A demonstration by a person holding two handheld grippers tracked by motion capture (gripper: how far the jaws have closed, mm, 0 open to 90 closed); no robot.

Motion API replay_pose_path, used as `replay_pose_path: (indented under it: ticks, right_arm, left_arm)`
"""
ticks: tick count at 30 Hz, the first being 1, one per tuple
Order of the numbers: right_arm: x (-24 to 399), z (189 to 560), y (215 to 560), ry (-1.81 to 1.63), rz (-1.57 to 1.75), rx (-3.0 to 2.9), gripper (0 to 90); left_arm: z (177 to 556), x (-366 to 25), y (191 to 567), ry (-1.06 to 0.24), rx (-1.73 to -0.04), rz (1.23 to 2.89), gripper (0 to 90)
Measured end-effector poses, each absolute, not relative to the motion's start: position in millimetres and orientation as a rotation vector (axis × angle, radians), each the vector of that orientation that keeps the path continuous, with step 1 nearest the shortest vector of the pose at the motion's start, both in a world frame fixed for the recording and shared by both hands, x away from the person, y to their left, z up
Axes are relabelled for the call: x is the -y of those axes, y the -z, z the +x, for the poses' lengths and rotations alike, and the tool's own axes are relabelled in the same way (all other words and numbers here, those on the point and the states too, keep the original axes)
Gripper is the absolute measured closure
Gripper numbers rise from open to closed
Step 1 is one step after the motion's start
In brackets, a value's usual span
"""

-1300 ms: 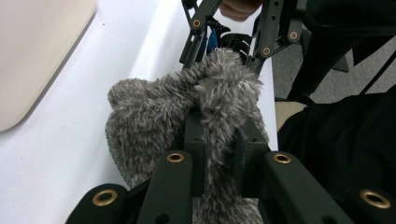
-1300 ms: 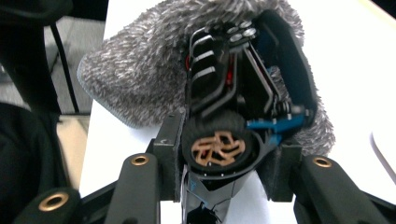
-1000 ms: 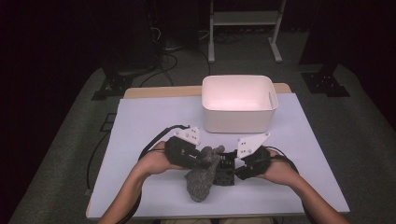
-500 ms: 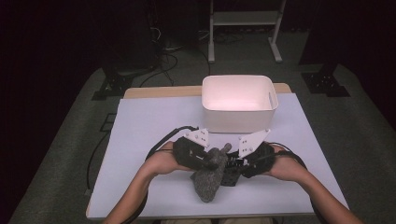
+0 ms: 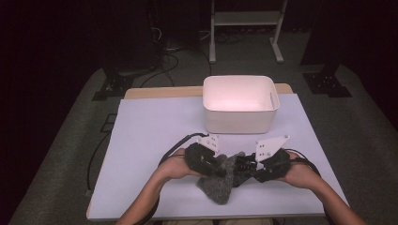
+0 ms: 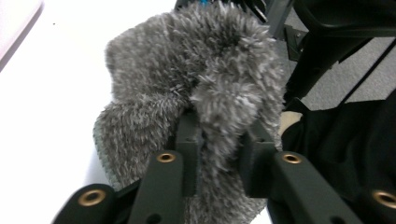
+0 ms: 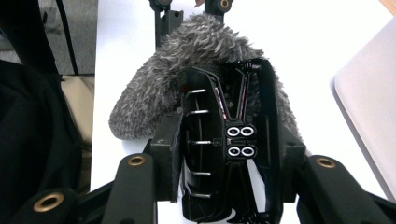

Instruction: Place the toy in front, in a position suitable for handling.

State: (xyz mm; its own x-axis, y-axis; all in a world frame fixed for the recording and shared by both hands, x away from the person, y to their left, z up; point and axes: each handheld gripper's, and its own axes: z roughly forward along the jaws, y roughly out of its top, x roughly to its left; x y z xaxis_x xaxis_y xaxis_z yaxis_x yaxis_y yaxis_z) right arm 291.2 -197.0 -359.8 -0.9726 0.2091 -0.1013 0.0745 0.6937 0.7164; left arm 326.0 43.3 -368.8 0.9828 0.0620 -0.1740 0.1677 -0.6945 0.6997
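Left gripper [image 6: 217, 140] pinches a tuft of the grey fuzzy cloth [image 5: 220, 180], its jaws having just been opening slightly while the pile stays between them. Right gripper [image 7: 224, 140] clamps a black plastic piece [image 7: 229, 149], possibly a slatted frame, whose long axis runs straight out along its jaws into the cloth. That cloth lies on the counter [image 5: 155, 140] between both grippers, near the front edge, with the white bin [image 5: 239, 105] beyond.
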Motion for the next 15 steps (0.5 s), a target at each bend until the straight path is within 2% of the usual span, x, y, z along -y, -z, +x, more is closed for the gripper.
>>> replay_pose_path:
  ticks: [3, 10, 15]
  right_arm:
    - [200.2, 291.6, 362.1, -1.166, 0.243, -2.721, 54.0]
    - [207.1, 290.4, 366.5, -1.198, 0.254, -2.702, 53.9]
    - [214.5, 289.5, 366.9, -1.166, 0.265, -2.717, 53.7]
  left_arm:
    - [326.1, -41.2, 369.7, 0.189, -0.166, 2.336, 67.4]
    - [324.8, -38.4, 376.7, 0.187, -0.167, 2.347, 64.8]
    - [319.7, -31.9, 378.6, 0.153, -0.130, 2.358, 74.8]
